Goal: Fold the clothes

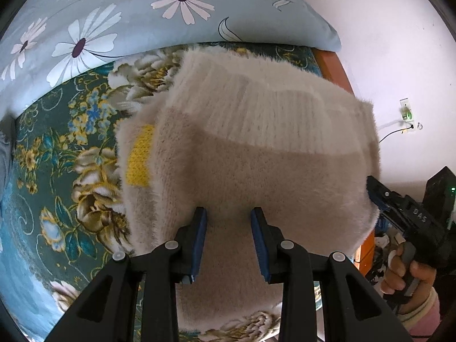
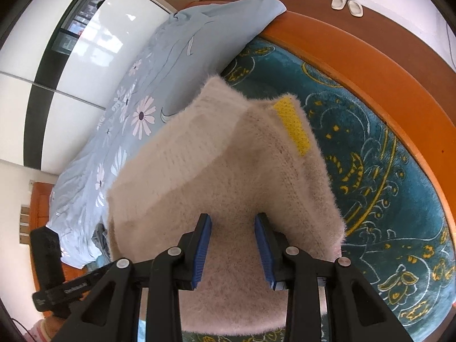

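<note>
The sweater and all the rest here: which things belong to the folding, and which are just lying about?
Folding: sweater, left gripper, right gripper.
Lying about: pillow, bedspread, slippers, wall socket.

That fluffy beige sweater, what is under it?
Under the fluffy beige knitted sweater lies a dark green floral bedspread, showing around its edges. Whatever sits directly beneath the sweater is covered.

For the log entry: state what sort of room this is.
Most likely a bedroom: a bed with a teal flowered blanket, a daisy-print quilt, and slippers on the floor; a fuzzy sweater lies on it.
</note>
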A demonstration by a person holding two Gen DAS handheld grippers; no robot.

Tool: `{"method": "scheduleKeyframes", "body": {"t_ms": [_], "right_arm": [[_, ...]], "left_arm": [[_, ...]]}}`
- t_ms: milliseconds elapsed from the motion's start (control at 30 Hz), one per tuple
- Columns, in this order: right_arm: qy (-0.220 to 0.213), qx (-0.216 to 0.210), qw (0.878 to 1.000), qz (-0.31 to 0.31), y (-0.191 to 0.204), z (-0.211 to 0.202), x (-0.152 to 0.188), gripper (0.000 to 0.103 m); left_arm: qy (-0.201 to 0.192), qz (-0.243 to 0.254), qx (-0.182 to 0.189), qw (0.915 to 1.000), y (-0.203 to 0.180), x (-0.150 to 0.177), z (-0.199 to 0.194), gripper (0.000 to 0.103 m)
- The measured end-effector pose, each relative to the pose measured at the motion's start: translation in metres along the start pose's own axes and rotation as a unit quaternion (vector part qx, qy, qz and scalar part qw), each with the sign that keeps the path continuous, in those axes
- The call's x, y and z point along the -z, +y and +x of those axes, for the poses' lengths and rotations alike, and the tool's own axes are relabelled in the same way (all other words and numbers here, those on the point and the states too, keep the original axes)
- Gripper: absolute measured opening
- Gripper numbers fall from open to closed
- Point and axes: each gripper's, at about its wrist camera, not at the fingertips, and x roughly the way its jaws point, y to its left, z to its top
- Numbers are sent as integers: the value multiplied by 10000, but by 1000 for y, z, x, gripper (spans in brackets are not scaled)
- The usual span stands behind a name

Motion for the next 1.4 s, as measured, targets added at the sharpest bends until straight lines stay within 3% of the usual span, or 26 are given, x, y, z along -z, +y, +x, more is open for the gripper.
{"method": "scheduleKeyframes", "body": {"t_ms": [133,200,300,467,600,800,967,1167,1267,1400], "right_arm": [[-149,94,9998,-20,9,-17,6,37],[-325,122,9988,-337,24,-30,15,38],[-364,72,9967,-721,48,-40,34,49],[-81,-50,9936,-1129,78,-32,70,64],[78,-122,9927,-1200,89,-24,100,69],[161,-58,9836,-1798,108,-15,134,85],[33,-80,9811,-1934,117,-15,145,99],[-140,29,9747,-2230,141,-20,157,103],[-209,301,9699,-2407,150,-26,164,103],[-207,747,9650,-2506,155,-32,167,103]], "left_arm": [[-206,87,-85,9997,-9,12,-24,34],[-333,85,-117,9993,-8,21,-37,44],[-430,-11,-150,9990,-2,33,-46,48],[-433,-366,-271,9980,14,66,-56,55],[-497,-323,-576,9966,20,98,-63,59],[-570,-410,-635,9955,29,129,-68,64],[-651,-264,-796,9943,32,146,-77,67],[-772,-408,-644,9941,46,157,-88,68],[-716,-697,-477,9939,57,156,-85,69],[-960,-763,-214,9922,62,155,-91,80]]}}
